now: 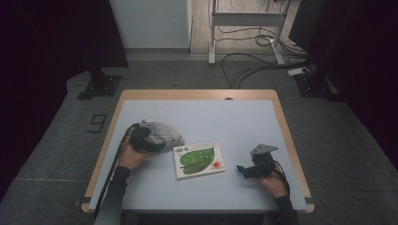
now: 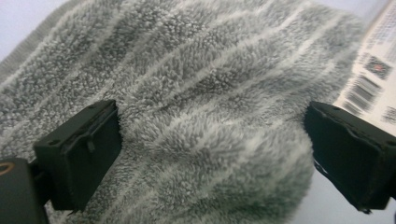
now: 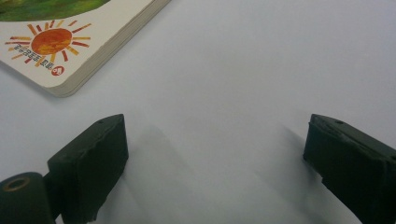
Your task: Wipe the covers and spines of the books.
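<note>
A: High view. Grey striped towel (image 1: 162, 133), bunched, on left part of pale blue table (image 1: 206, 117). Left gripper (image 1: 149, 144) at towel's near edge, hand behind it. Picture book (image 1: 199, 159) flat, just right of towel, leaf and sun on cover. Right gripper (image 1: 244, 171) low over bare table, right of book, apart from it.

B: Left gripper view?

A: Jaws spread wide, nothing clamped. Towel (image 2: 201, 107) between and beyond them, pile close to both pads. Book's barcode corner (image 2: 373, 84) at upper right, just beside towel.

B: Right gripper view?

A: Jaws also wide apart, empty. Bare table (image 3: 261, 70) ahead; book's sun corner (image 3: 60, 46) at upper left.

B: Step in hand?

A: Probably approach for towel grasp, not yet closed. Next move likely calls for pressing down into a fold, then closing on enough cloth to lift without nudging book.
</note>
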Demonstrator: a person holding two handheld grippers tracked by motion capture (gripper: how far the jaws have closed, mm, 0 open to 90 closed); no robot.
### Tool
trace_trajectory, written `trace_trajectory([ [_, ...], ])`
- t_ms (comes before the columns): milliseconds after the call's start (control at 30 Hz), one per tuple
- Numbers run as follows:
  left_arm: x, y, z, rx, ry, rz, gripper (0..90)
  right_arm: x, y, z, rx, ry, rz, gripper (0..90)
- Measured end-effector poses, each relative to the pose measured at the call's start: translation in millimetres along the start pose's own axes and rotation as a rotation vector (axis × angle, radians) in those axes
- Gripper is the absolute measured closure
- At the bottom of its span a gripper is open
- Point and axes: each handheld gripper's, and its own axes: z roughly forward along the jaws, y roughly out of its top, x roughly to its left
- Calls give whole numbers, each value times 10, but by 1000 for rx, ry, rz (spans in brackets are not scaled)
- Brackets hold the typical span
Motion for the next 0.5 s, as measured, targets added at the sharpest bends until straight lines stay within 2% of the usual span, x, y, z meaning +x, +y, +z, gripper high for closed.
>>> trace_trajectory([
  [100, 13, -11, 71, 10, 4, 2, 108, 0, 0, 0, 0, 0, 0, 55],
  [200, 0, -15, 104, 14, 27, 4, 187, 0, -1, 0, 0, 0, 0, 55],
  [233, -7, -16, 111, 19, 40, 18, 221, 0, -1, 0, 0, 0, 0, 55],
  [300, -34, -19, 120, 24, 66, 37, 307, 0, -1, 1, 0, 0, 0, 55],
  [367, -51, -22, 119, 25, 81, 39, 372, 0, -1, 1, 0, 0, 0, 55],
  [500, -71, -20, 97, 27, 106, 43, 564, 1, -1, 1, 0, -1, -1, 55],
])
